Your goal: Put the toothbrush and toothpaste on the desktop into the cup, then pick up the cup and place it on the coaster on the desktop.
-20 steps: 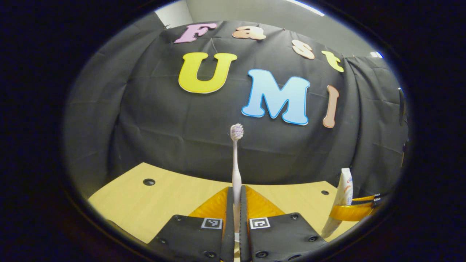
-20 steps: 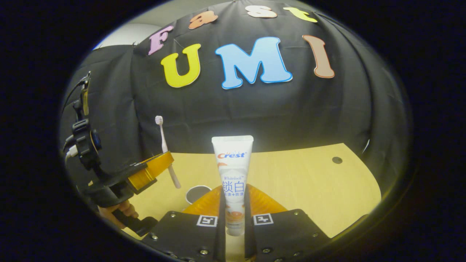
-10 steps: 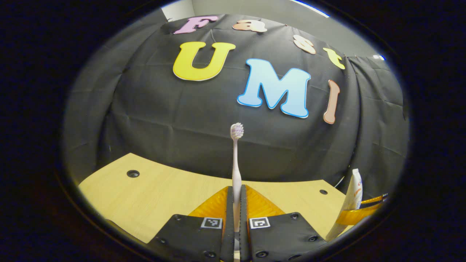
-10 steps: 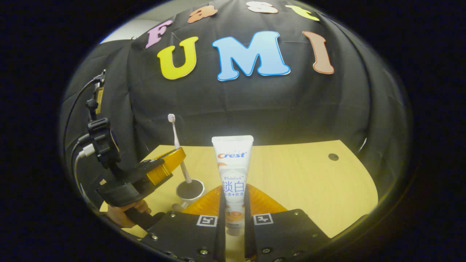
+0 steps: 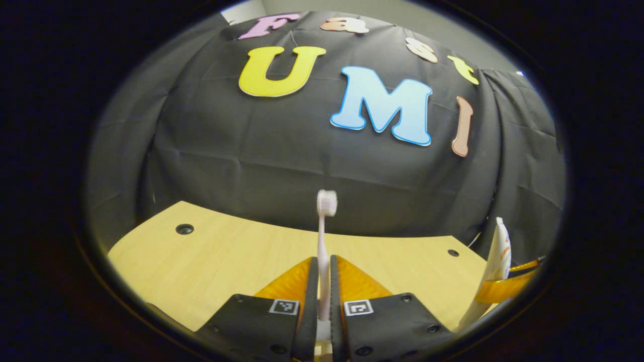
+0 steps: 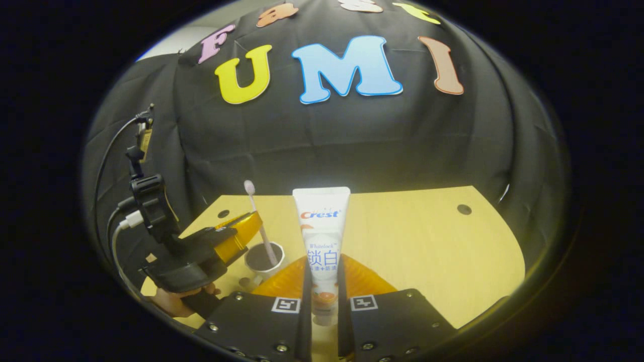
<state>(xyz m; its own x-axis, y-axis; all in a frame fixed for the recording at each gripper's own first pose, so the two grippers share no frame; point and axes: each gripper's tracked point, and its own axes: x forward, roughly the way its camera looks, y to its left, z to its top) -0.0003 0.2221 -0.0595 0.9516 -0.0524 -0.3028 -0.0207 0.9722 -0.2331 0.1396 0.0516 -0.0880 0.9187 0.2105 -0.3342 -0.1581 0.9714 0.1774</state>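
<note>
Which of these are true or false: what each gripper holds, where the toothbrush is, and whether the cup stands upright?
1. The right gripper is shut on the toothpaste. True.
2. The toothbrush lies flat on the desk. False: it stands upright between the left gripper's fingers, its lower end in the cup.
3. The cup stands upright. True.
4. The toothpaste is already in the cup. False: it is held upright, beside the cup.
5. The left gripper is empty. False: it holds the toothbrush.
</note>
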